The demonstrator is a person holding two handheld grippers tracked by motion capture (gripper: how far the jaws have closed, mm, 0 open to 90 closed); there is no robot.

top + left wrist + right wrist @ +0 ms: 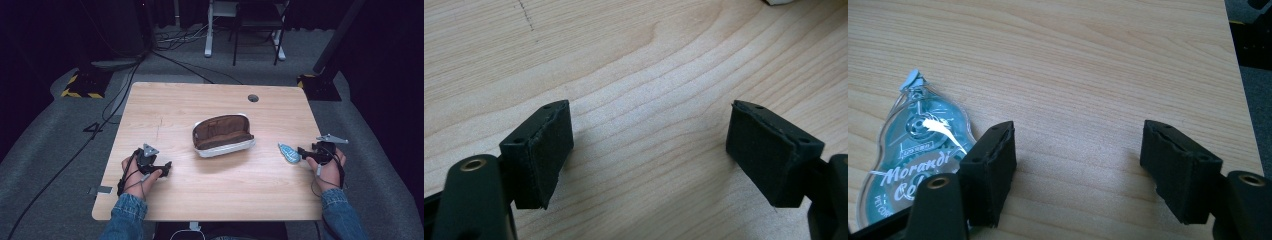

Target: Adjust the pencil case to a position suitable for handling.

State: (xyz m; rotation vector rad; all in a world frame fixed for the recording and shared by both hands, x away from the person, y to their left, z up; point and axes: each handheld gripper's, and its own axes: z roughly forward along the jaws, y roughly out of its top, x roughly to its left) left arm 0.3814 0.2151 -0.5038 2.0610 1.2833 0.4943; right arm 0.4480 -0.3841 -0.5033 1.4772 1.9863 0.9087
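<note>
An open pouch (223, 134), white outside and brown inside, lies in the middle of the wooden table (210, 100). A teal, see-through correction-tape dispenser (288, 152) lies flat near the table's right edge. My right gripper (301, 151) sits just to its right, pointing left. In the right gripper view the dispenser (918, 145) lies outside the left jaw, and the right gripper (1078, 145) stands open over bare wood. My left gripper (167, 166) rests low at the front left, pointing right toward the pouch. It is open (649, 125) with nothing between its jaws.
A round cable hole (253, 98) sits near the table's far edge. The right hand is close to the right edge. On the grey floor behind the table are cables (125, 85), yellow-and-black striped stand bases (80, 86) and the legs of a white frame (209, 35).
</note>
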